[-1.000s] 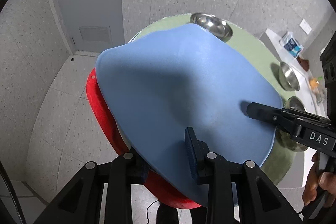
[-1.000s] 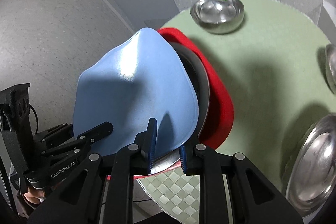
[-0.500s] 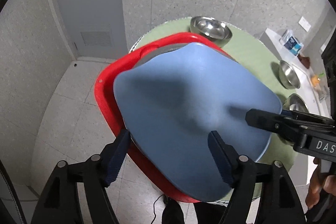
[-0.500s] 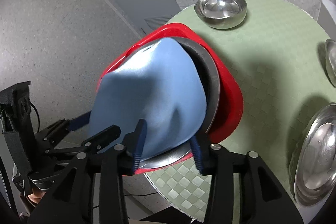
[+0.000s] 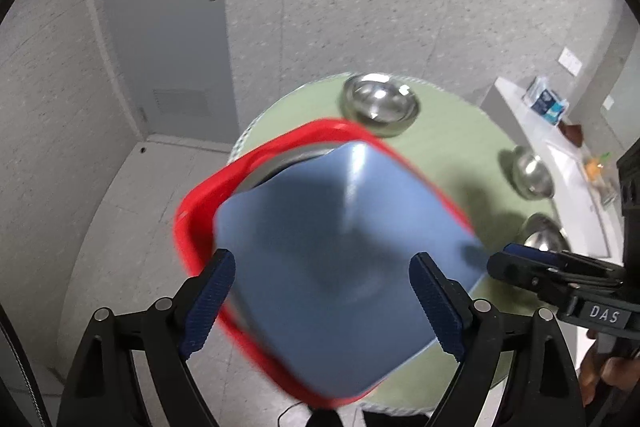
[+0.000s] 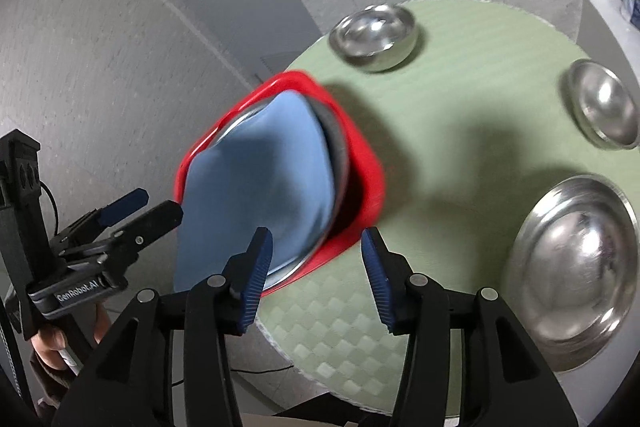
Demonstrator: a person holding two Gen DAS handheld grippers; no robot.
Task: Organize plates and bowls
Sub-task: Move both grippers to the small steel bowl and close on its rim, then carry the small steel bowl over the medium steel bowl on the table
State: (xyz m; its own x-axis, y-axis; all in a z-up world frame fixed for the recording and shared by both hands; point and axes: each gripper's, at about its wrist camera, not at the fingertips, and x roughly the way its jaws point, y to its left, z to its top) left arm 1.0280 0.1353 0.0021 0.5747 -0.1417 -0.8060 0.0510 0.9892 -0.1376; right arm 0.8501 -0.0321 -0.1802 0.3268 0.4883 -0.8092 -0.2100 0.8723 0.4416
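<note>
Opening, both the left gripper [image 5: 322, 301] and right gripper [image 6: 316, 277] release the blue plate [image 5: 340, 267]; probably stiff, slick, best pinched at its near rim.

Matt blue plate [image 5: 320, 267], glossy red tray [image 5: 192, 223], shiny steel bowls [image 6: 374, 39]

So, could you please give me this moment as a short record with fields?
surface: round green table mat
stack: square blue plate on round grey metal plate in square red plate
loose: three steel bowls
left gripper: opening, nothing gripped
right gripper: opening, nothing gripped
</note>
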